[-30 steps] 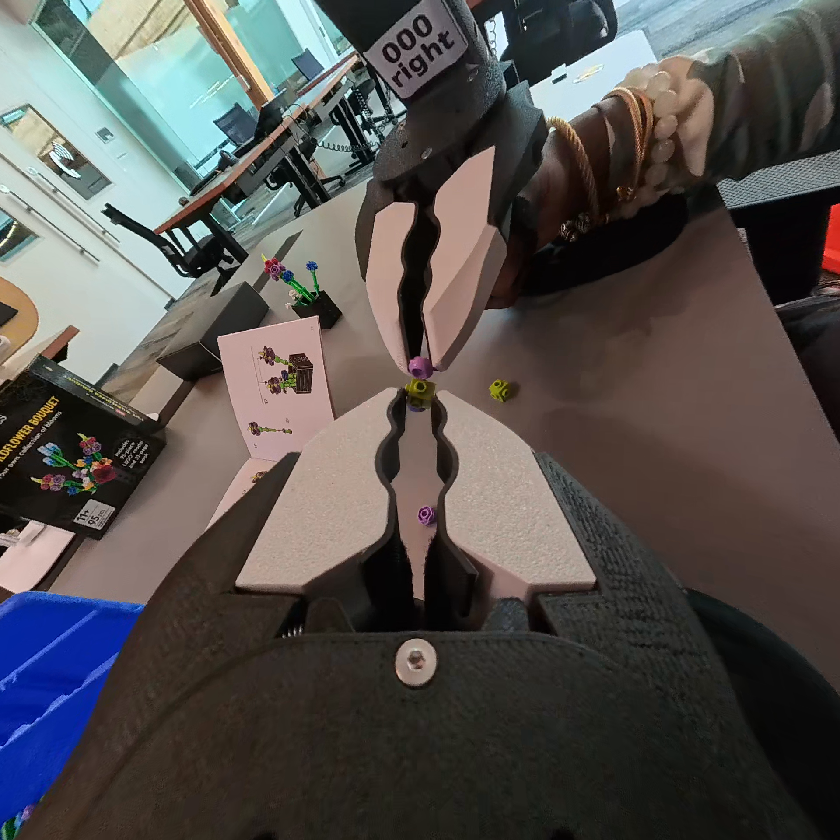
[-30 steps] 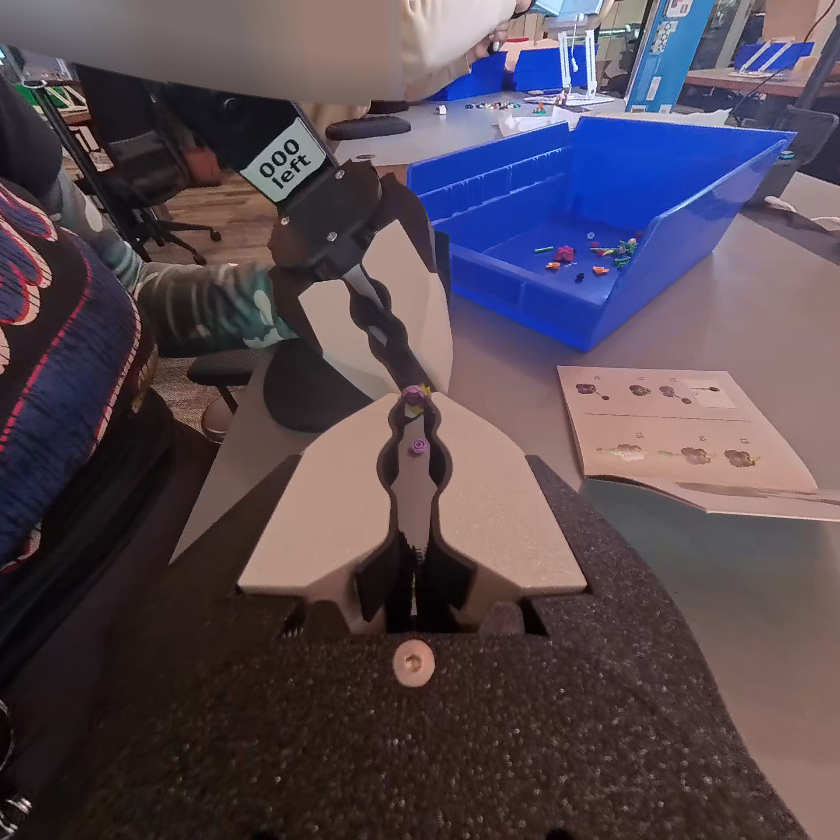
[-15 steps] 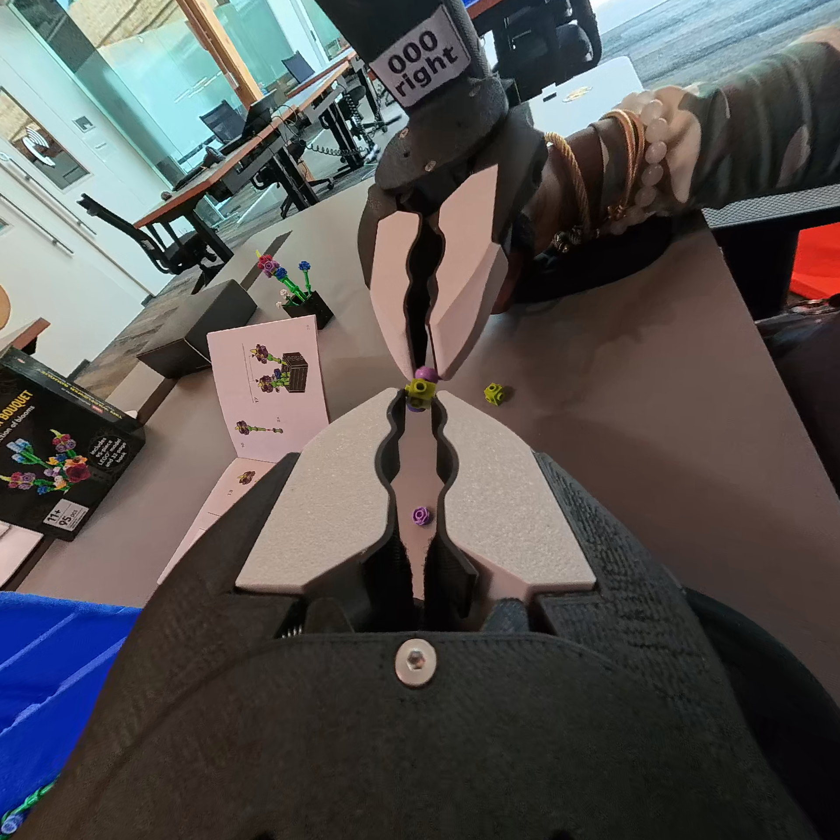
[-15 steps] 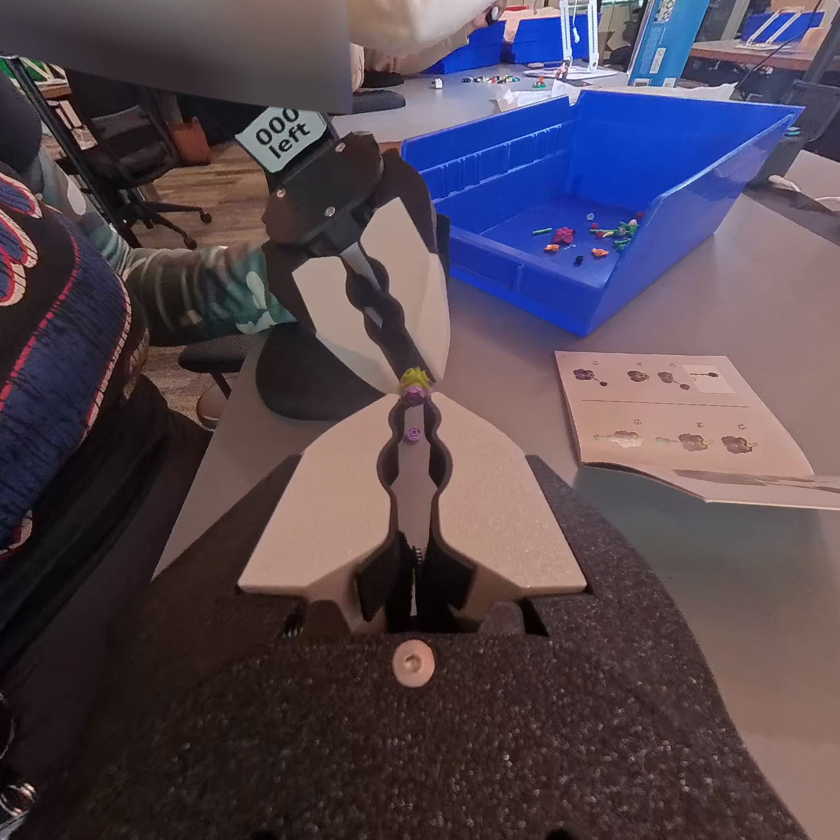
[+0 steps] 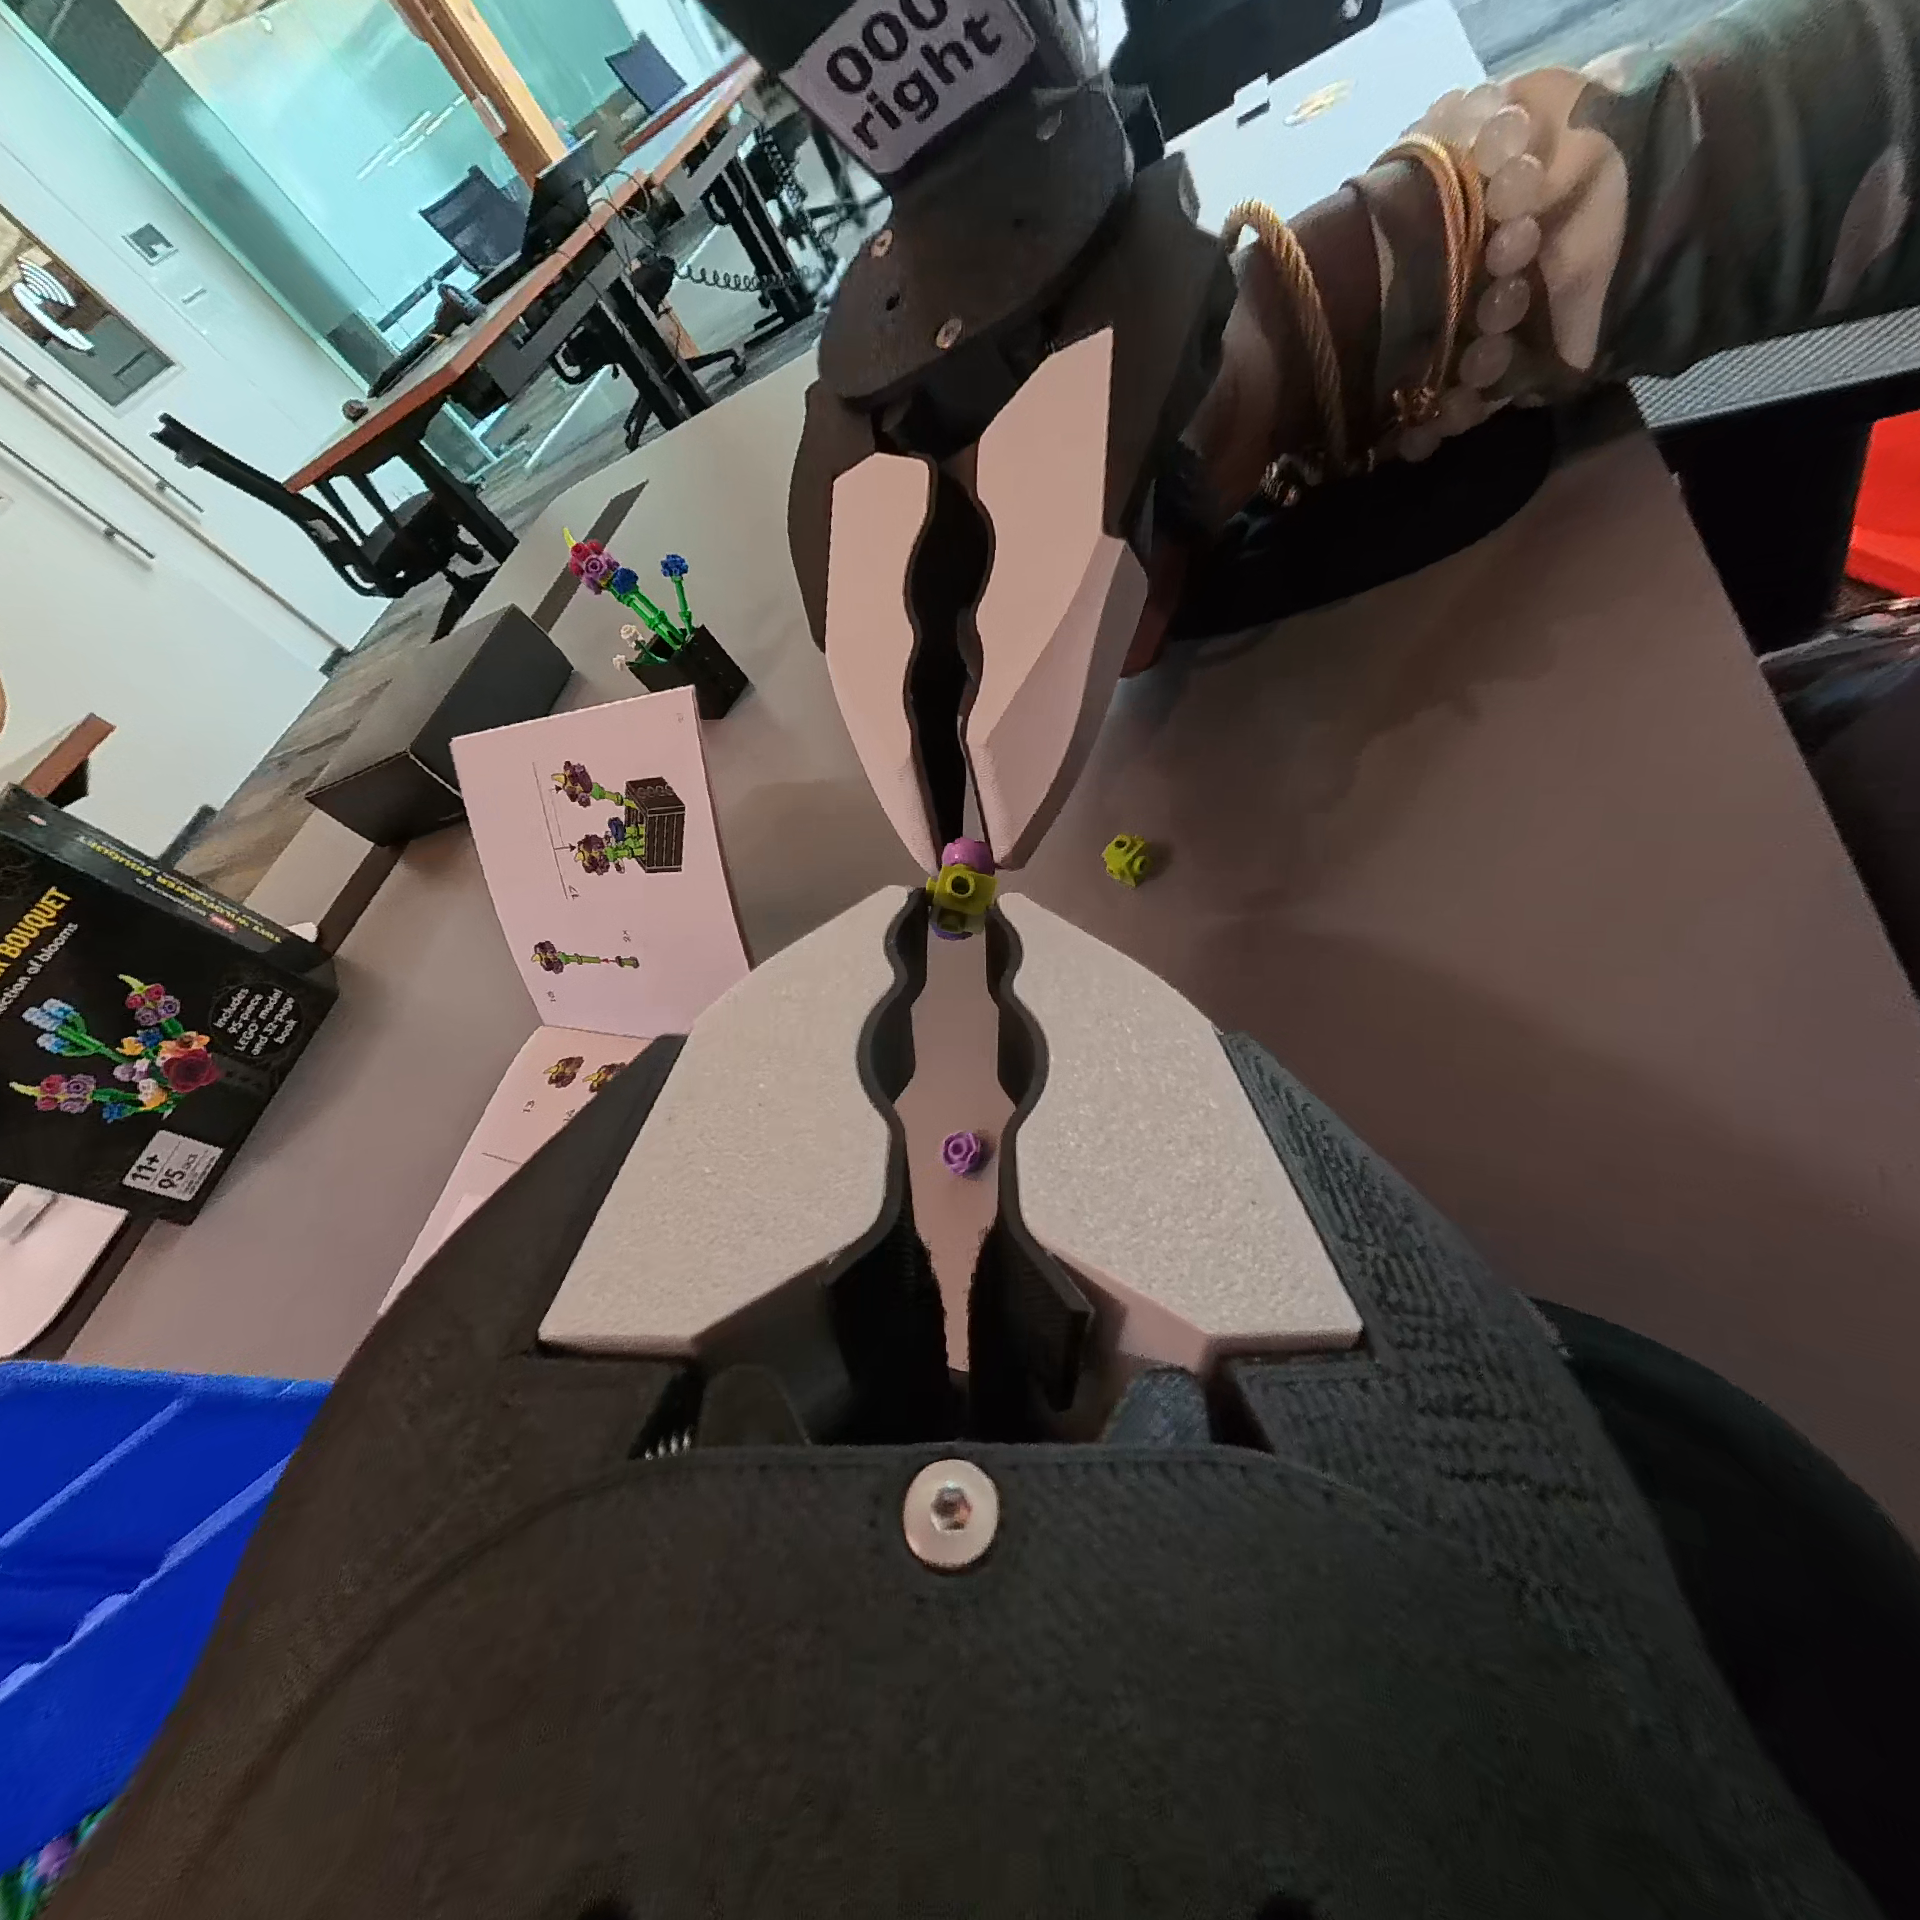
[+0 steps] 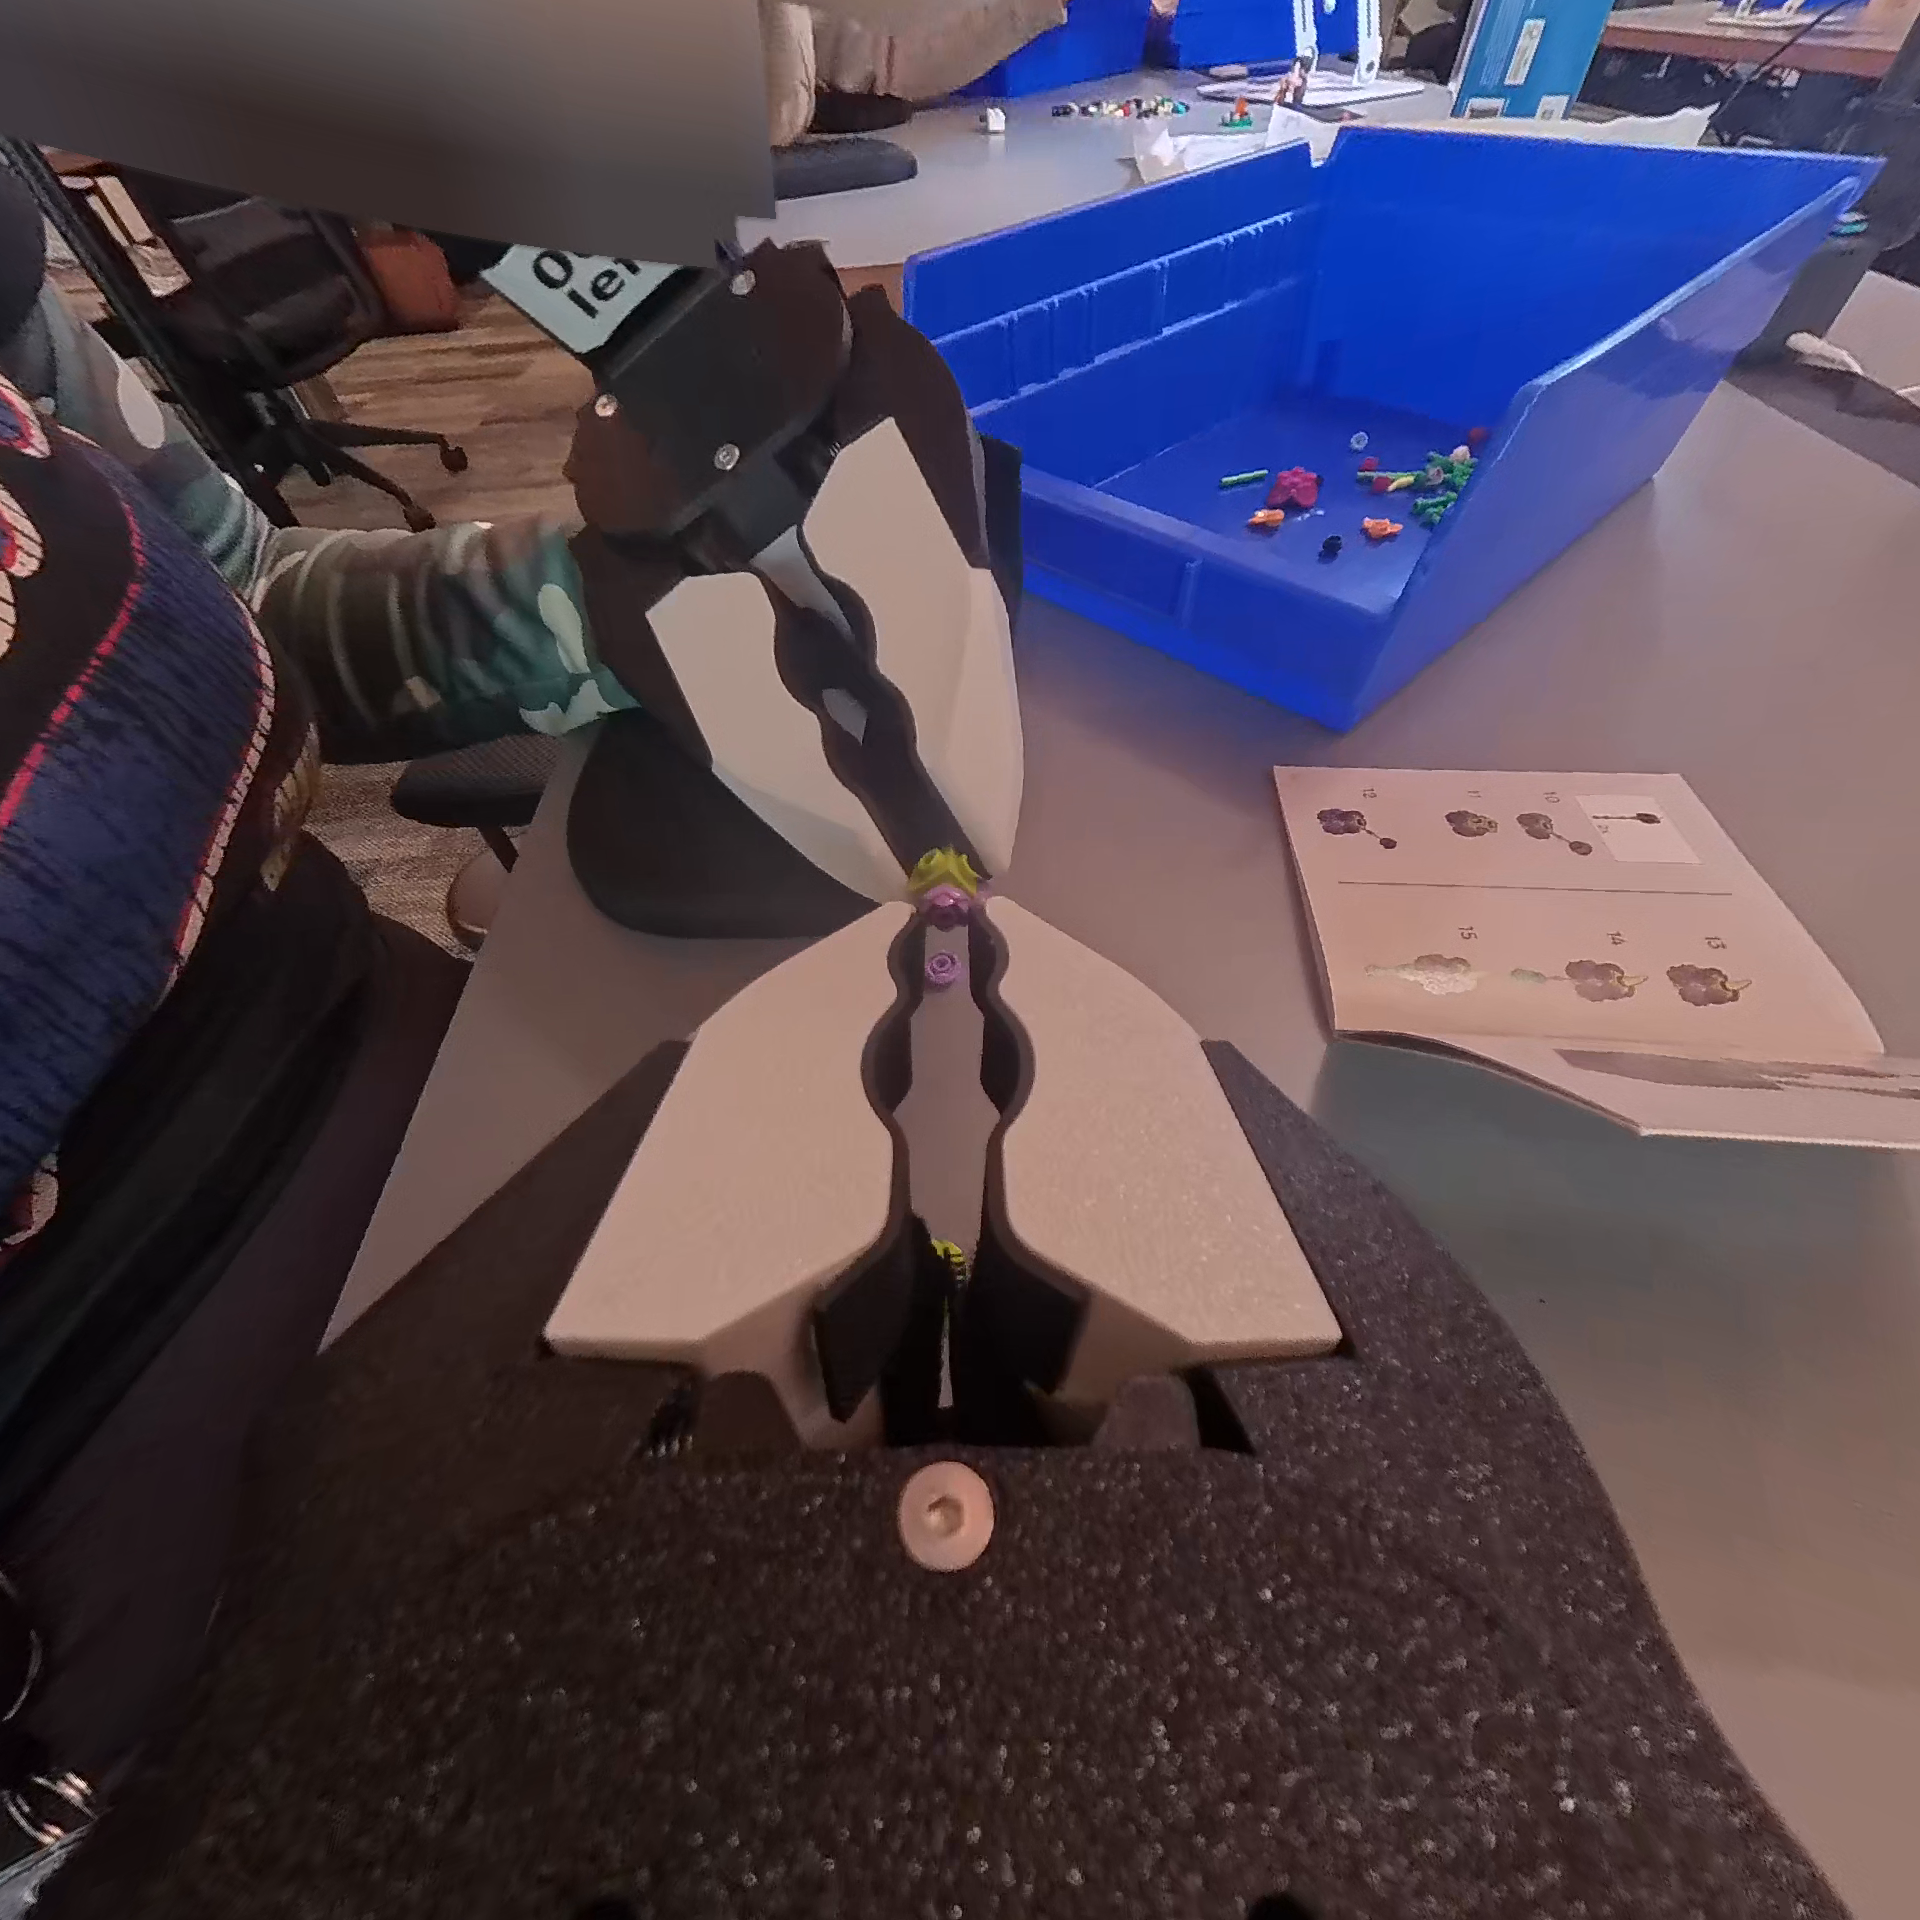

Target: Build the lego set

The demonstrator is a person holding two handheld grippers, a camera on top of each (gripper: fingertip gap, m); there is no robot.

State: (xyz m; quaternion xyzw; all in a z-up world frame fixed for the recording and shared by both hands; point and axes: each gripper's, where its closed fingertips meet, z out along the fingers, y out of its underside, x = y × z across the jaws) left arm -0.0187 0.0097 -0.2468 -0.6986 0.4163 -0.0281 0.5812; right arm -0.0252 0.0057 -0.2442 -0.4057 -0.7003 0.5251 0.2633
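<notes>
My left gripper is shut on a lime green lego piece above the grey table. My right gripper is shut on a small purple flower piece, which also shows in the left wrist view, and presses it against the lime piece. The two grippers meet tip to tip. The right gripper shows from the front in the left wrist view, the left gripper in the right wrist view. A second purple flower piece lies on the table below, also seen in the right wrist view. Another lime piece lies to the right.
An open instruction booklet lies on the table. A blue bin holds several loose pieces. A built flower model in a black pot, a black set box and a small black box stand at left. My left and right fingertips are right by each other.
The purple flower piece in my right gripper has closed the small gap and now touches the lime piece in my left gripper. Both grippers stayed shut.
</notes>
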